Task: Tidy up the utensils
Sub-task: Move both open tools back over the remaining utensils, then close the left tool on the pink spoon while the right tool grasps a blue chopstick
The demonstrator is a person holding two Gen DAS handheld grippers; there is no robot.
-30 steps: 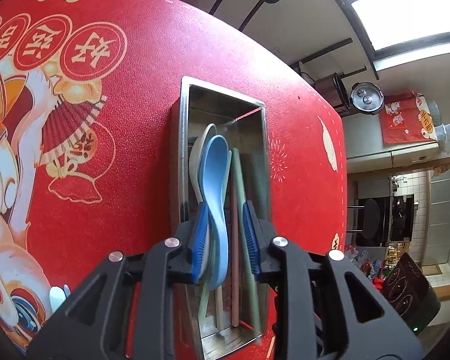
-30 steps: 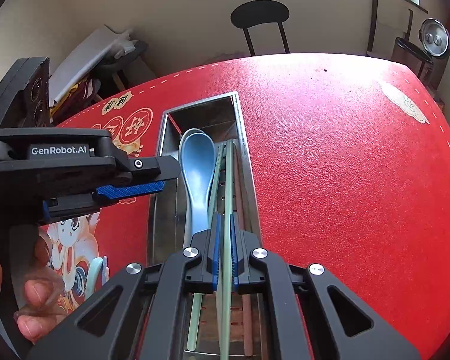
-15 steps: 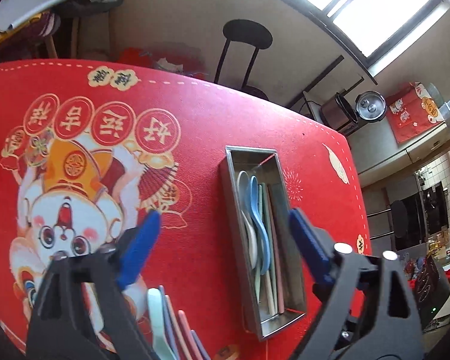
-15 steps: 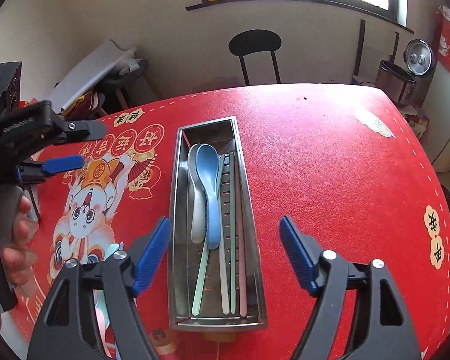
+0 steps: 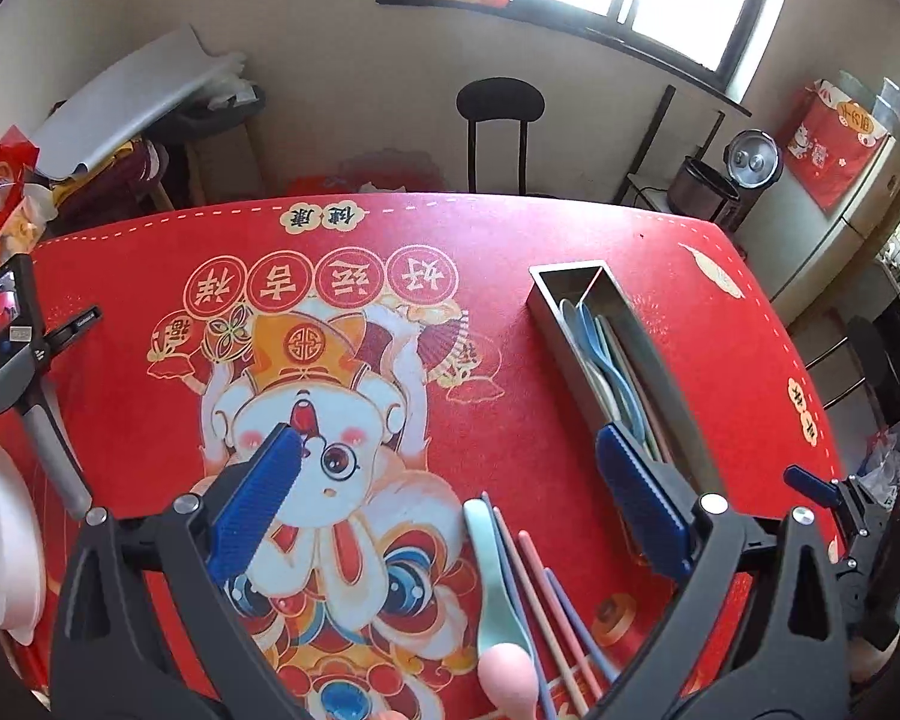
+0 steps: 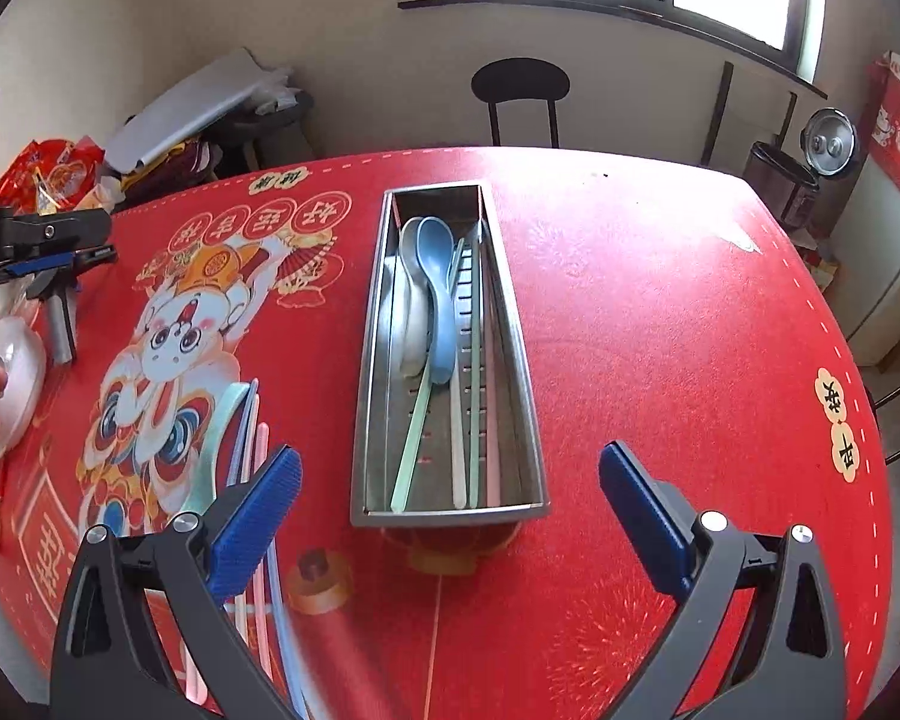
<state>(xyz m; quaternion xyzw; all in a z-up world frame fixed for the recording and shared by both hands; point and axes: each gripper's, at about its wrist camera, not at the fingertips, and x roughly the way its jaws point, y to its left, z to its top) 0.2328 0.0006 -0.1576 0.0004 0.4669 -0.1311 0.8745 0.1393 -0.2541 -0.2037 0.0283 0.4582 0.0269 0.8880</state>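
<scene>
Nearest us, both the left gripper (image 5: 447,501) and the right gripper (image 6: 450,516) have just been opening and stand wide with nothing between them. Under them we see the table (image 6: 660,330) with its red printed cloth. The metal tray (image 6: 525,396) lies lengthwise away from us; the blue spoon (image 6: 437,276) inside points its bowl toward a chair (image 6: 521,90) by the window wall.

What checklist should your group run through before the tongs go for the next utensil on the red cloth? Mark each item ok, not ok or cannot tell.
1. Left tongs empty, jaws wide, having just opened: ok.
2. Right tongs empty, jaws wide, having just opened: ok.
3. Blue spoon lies inside the steel tray: ok.
4. All utensils put away: not ok; green spoon, pink spoon and loose chopsticks lie on the cloth.
5. Tray space left: ok.
6. Chopsticks paired by colour: cannot tell.
</scene>
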